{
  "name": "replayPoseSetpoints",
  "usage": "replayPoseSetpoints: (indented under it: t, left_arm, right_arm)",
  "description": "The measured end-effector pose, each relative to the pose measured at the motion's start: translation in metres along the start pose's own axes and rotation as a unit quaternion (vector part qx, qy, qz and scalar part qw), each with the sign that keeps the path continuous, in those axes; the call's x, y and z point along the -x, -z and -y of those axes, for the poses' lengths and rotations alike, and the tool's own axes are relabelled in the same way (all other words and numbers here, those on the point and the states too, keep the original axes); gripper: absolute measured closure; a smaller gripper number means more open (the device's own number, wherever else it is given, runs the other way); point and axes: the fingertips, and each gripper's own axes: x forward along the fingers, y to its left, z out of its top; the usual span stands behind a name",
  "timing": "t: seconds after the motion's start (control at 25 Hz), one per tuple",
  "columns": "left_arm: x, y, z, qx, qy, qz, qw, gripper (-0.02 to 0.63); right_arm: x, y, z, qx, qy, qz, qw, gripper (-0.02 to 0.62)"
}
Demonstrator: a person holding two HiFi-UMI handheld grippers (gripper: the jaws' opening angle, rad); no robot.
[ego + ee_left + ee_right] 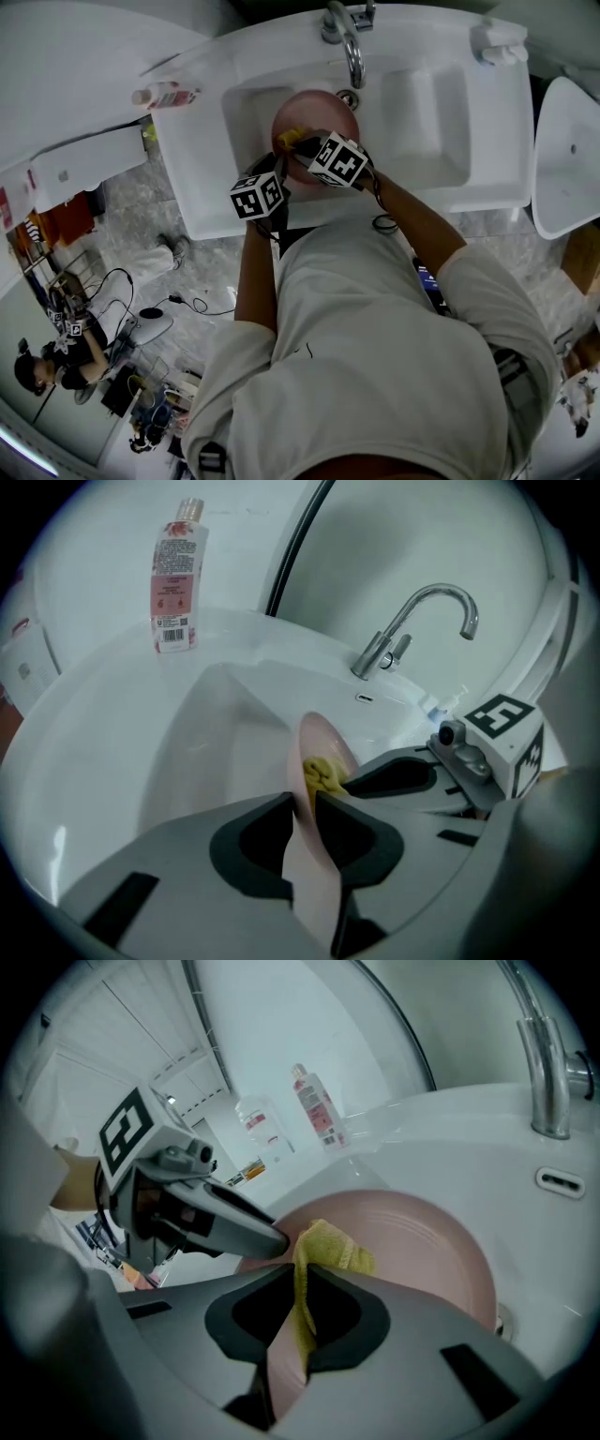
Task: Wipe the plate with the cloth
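Observation:
A pink plate [314, 112] stands tilted on edge inside the white sink basin [253, 122]. My left gripper [302, 810] is shut on the plate [314, 855] at its near rim. My right gripper [298, 1283] is shut on a yellow cloth [323, 1246], which is pressed against the plate's [422, 1241] inner face. In the left gripper view the cloth [323, 776] shows bunched just past the rim, with the right gripper's fingers [394, 780] behind it. The head view shows both marker cubes over the basin, the cloth [289, 138] peeking out between them.
A chrome tap [351, 47] arches over the basin, with the drain [347, 97] under it. A pink-labelled bottle [174, 578] stands on the sink's left ledge. A second, shallower basin section [422, 112] lies to the right. An overflow slot [562, 1181] sits below the tap [544, 1072].

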Motion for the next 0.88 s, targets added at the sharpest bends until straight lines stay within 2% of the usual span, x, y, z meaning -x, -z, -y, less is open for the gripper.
replayPoseSetpoints:
  t: [0.2,0.36,0.52,0.88]
  left_arm:
    - [0.000,0.000,0.000,0.008,0.003,0.001,1.0000,0.518]
    - [-0.002,-0.002,0.000,0.001,-0.001,-0.001,1.0000,0.520]
    - [-0.004,-0.003,0.000,-0.013,-0.004,0.003,0.9999,0.525]
    - [-0.004,0.000,0.001,-0.011,-0.002,-0.005,0.9999,0.526]
  right_arm:
    - [0.003,0.032,-0.026,0.045,-0.044,-0.048,0.997,0.554]
    - [0.009,0.061,-0.039,0.091,-0.069,-0.109,0.987,0.554]
    - [0.012,0.084,-0.023,0.085,-0.045,-0.154,0.983,0.554]
    - [0.036,0.107,0.029,0.013,0.018,-0.183,0.983,0.554]
